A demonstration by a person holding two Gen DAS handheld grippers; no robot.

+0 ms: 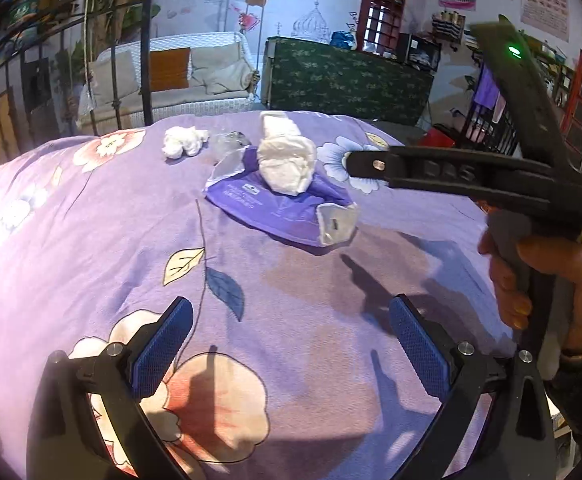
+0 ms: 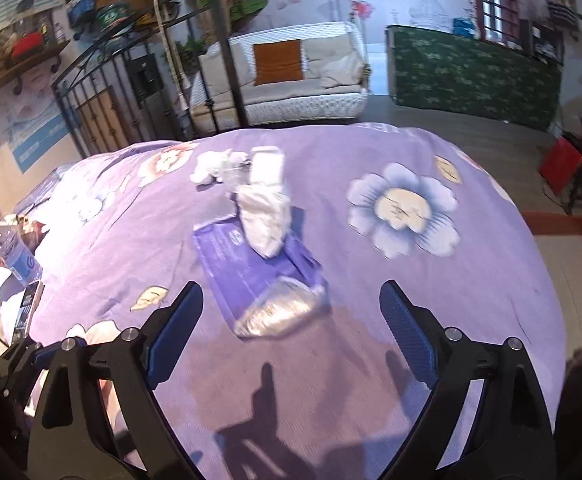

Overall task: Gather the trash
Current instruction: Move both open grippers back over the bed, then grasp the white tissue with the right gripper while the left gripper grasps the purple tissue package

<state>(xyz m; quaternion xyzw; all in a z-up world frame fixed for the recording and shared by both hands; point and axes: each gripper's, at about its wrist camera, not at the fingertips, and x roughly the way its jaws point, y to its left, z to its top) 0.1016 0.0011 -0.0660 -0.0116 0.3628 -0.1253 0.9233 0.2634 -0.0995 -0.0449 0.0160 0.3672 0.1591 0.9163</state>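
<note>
A purple wipes packet (image 1: pixel 267 206) lies on the purple flowered bedspread (image 1: pixel 91 220), with a white folded diaper or pad (image 1: pixel 287 160) on top. A crumpled white tissue (image 1: pixel 181 141) and clear plastic wrap (image 1: pixel 231 144) lie behind it. My left gripper (image 1: pixel 291 344) is open and empty, near of the packet. My right gripper (image 2: pixel 291 328) is open and empty, just short of the packet (image 2: pixel 247 268), with the pad (image 2: pixel 265 216) and tissue (image 2: pixel 211 168) beyond. The right gripper also shows from the side in the left wrist view (image 1: pixel 371 164), right of the pad.
A water bottle (image 2: pixel 13 252) and clutter sit off the bed's left edge. A black metal bed frame (image 2: pixel 107 92) stands at the far left. A white sofa (image 2: pixel 291 76) and a green-covered counter (image 2: pixel 471 72) are beyond the bed. Red boxes (image 2: pixel 561 164) sit on the floor right.
</note>
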